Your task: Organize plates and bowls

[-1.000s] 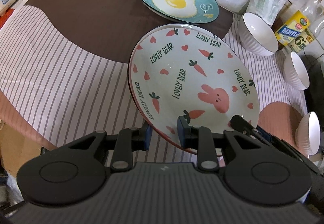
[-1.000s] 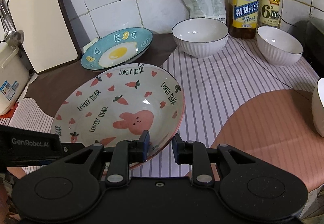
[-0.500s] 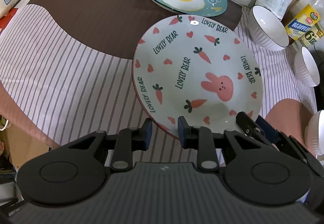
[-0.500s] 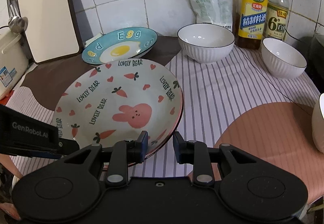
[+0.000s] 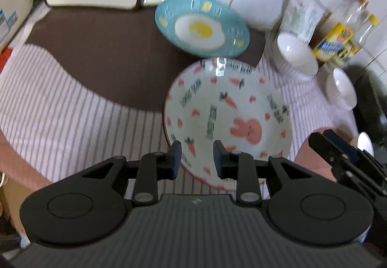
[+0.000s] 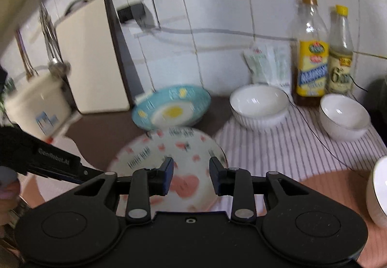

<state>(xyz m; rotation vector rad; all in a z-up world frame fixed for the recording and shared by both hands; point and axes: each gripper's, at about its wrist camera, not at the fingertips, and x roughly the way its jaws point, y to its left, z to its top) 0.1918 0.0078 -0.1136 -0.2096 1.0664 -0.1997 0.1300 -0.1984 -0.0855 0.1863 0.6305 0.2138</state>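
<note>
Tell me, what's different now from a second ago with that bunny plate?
Both grippers let go of the bunny plate and lifted away; it now lies on the cloth. The right gripper has its jaws opening, nothing between them. The egg plate and white bowls stayed put.

"GenRobot.AI" is printed, blurred but legible, on the left gripper's black body (image 6: pixel 58 161). A large "6" is seen on the label of the yellow-capped bottle (image 6: pixel 340 55). The lettering on both plates is smeared beyond reading.
</note>
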